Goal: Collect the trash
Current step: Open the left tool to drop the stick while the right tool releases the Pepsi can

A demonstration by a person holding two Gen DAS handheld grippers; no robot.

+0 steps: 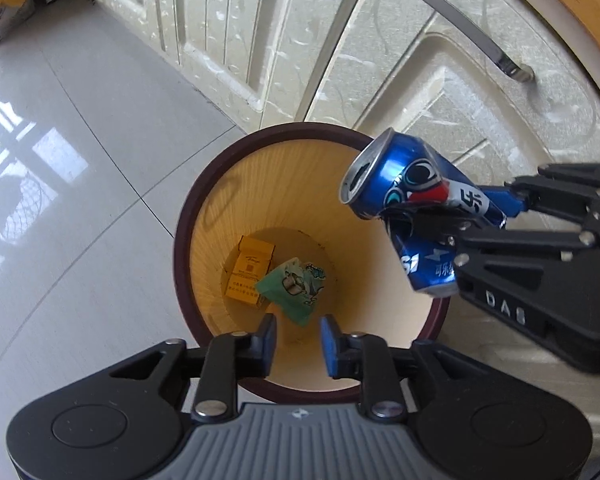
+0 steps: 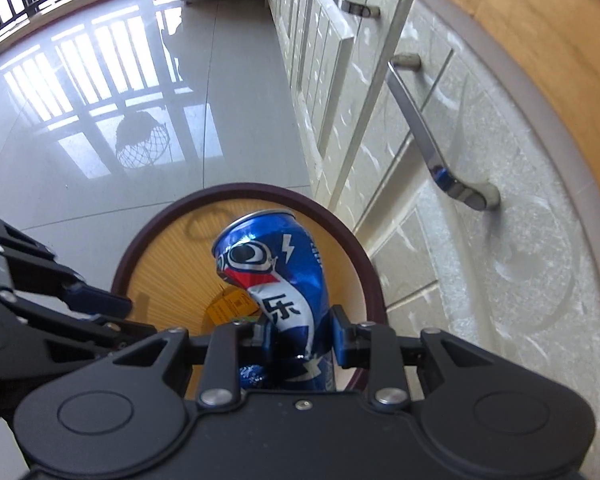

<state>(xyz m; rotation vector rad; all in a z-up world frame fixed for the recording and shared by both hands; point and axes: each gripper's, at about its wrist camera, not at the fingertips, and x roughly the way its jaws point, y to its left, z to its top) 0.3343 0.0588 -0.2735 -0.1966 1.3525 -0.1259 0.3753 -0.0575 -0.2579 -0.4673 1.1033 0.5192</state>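
Crushed blue cola can (image 2: 286, 292) hangs over the right rim of the bin (image 1: 188, 216), pinched in the right gripper (image 2: 300, 336); left gripper (image 1: 298, 340) slightly parted, empty.

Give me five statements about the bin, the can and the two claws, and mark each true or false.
1. The right claw grips a dented blue can. True.
2. The can lies at the bottom of the bin. False: it is held above the bin's opening.
3. The left claw holds a green packet. False: its jaws are apart with nothing between them; the green packet lies in the bin.
4. Yellow boxes lie in the bin. True.
5. The bin stands far from the cabinet. False: it stands right beside it.
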